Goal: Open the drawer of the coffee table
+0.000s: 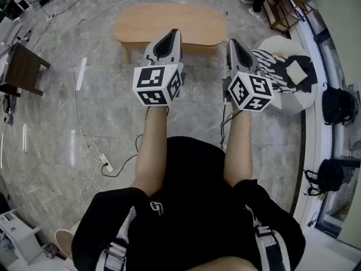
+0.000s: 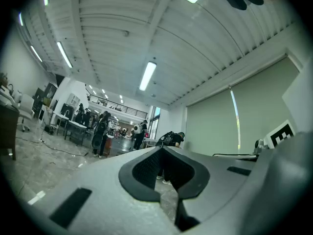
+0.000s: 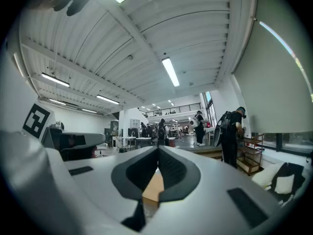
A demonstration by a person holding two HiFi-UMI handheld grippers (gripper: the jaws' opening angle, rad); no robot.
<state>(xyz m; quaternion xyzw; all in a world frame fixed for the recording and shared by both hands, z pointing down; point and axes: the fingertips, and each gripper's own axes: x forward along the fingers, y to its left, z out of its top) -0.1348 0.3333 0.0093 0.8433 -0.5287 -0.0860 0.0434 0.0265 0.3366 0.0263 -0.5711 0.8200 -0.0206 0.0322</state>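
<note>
A low oval wooden coffee table (image 1: 169, 22) stands on the marble floor ahead of me in the head view; its front side is partly hidden by the grippers and no drawer shows. My left gripper (image 1: 171, 36) is held level in front of the table's near edge, its jaws shut with nothing between them. My right gripper (image 1: 233, 43) hangs beside it to the right, also shut and empty. In the left gripper view the shut jaws (image 2: 161, 151) point into the hall. In the right gripper view the shut jaws (image 3: 157, 151) frame a strip of the wooden tabletop (image 3: 152, 190).
A round white seat (image 1: 287, 75) with a striped cloth and dark items stands right of the table. Black bags (image 1: 337, 105) lie along the right wall. A dark wooden side table (image 1: 23, 68) sits at the left. White cables (image 1: 93, 151) trail over the floor. People stand far off.
</note>
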